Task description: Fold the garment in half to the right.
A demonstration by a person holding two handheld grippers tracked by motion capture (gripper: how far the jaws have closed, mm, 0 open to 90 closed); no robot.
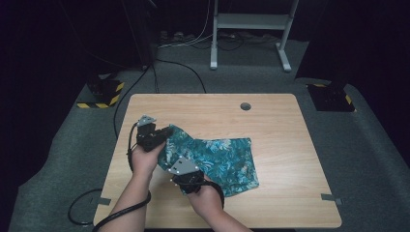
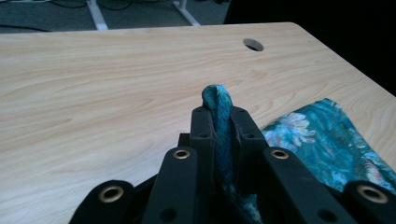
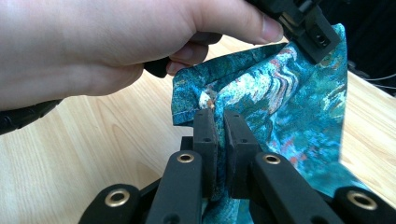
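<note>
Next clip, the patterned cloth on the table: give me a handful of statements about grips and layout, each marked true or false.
1. The left gripper is shut on the teal cloth. True.
2. The right gripper stands open beside the cloth. False: its jaws are closed on the cloth's edge.
3. All of the cloth hangs in the air. False: its right part lies on the table.
4. The table has a round hole near its far edge. True.
5. The cloth is plain white. False: it is teal with a light floral print.
</note>
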